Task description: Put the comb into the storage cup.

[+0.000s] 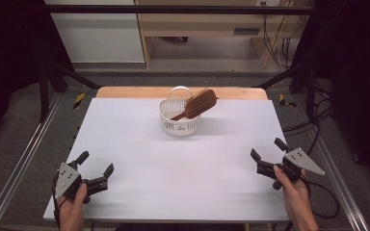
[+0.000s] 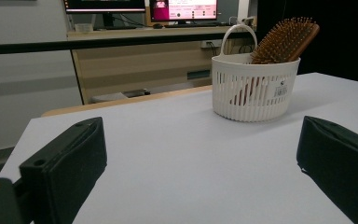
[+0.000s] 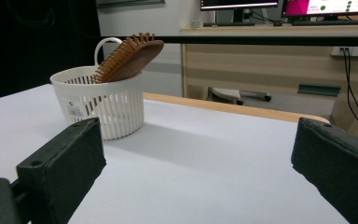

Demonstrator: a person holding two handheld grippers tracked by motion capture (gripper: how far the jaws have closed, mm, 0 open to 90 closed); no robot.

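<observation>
A small white slotted basket (image 1: 179, 123) with a hoop handle stands at the far middle of the white table (image 1: 139, 159). A brown wooden hairbrush (image 1: 198, 103) leans in it, handle down inside and bristled head sticking out over the right rim. My left gripper (image 1: 96, 163) rests open near the table's front left corner, nothing between its jaws. My right gripper (image 1: 268, 148) is open at the front right, also holding nothing. The basket (image 2: 254, 88) and hairbrush (image 2: 284, 41) lie ahead in the left gripper view; the right gripper view has the basket (image 3: 100, 105) and hairbrush (image 3: 129, 58) at left.
A wooden strip (image 1: 125, 92) runs along the table's far edge. Metal frame rails (image 1: 17, 163) flank both sides. A pale wooden desk (image 3: 270, 56) with monitors stands beyond the table, and cables (image 1: 327, 192) trail on the floor at right.
</observation>
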